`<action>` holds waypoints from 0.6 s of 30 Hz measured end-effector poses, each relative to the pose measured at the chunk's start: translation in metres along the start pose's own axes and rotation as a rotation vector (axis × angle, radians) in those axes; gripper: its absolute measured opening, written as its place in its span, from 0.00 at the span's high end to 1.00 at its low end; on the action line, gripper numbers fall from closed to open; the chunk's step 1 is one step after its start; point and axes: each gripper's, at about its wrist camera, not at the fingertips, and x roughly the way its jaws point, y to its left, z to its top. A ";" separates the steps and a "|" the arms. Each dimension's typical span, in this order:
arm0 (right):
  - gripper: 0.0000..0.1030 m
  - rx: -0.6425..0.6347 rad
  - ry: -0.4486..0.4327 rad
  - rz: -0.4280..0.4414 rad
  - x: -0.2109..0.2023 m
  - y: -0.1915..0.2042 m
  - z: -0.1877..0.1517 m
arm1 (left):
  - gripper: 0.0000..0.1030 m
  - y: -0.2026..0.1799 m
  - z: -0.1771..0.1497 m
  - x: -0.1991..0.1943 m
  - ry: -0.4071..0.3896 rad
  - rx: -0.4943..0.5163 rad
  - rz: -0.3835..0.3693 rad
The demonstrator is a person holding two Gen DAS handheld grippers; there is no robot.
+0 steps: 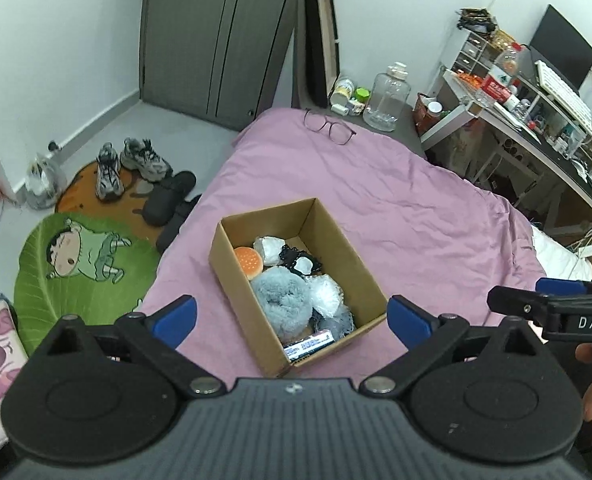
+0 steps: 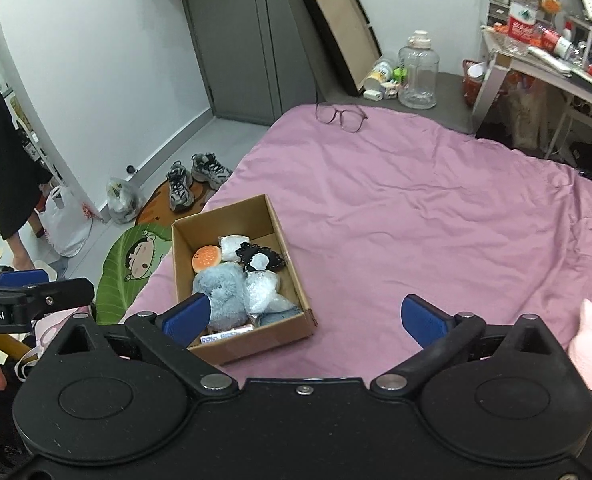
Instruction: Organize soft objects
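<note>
Bed (image 1: 416, 216) under a wrinkled pink sheet. Open cardboard box (image 1: 338, 236) near its left edge, filled with soft toys. Eyeglasses (image 1: 330, 126) folded open at the far end, well apart from the box.

I see a bedroom w/ white walls (image 1: 56, 32) and a grey floor (image 1: 108, 128). A grey wardrobe (image 1: 216, 32) stands in the far corner. The bed has a pink sheet (image 2: 416, 200). On the right is a cluttered desk (image 1: 536, 120) w/ a dark monitor (image 1: 562, 46). Beside the bed lies a green cartoon rug (image 1: 84, 264), and sneakers (image 1: 132, 164) on an orange mat. Light is even, indoor.
</note>
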 end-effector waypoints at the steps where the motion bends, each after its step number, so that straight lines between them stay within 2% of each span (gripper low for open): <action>1: 0.00 0.004 -0.004 -0.002 -0.005 -0.002 -0.003 | 0.02 -0.003 -0.002 -0.004 -0.007 0.006 0.004; 11: 0.00 0.043 -0.060 -0.035 -0.047 -0.016 -0.031 | 0.02 -0.030 -0.028 -0.036 -0.071 0.088 0.052; 14: 0.00 0.058 -0.092 -0.040 -0.057 -0.018 -0.041 | 0.02 -0.034 -0.032 -0.044 -0.085 0.077 0.036; 18: 0.00 0.058 -0.101 -0.033 -0.063 -0.018 -0.051 | 0.02 -0.044 -0.037 -0.055 -0.120 0.109 0.055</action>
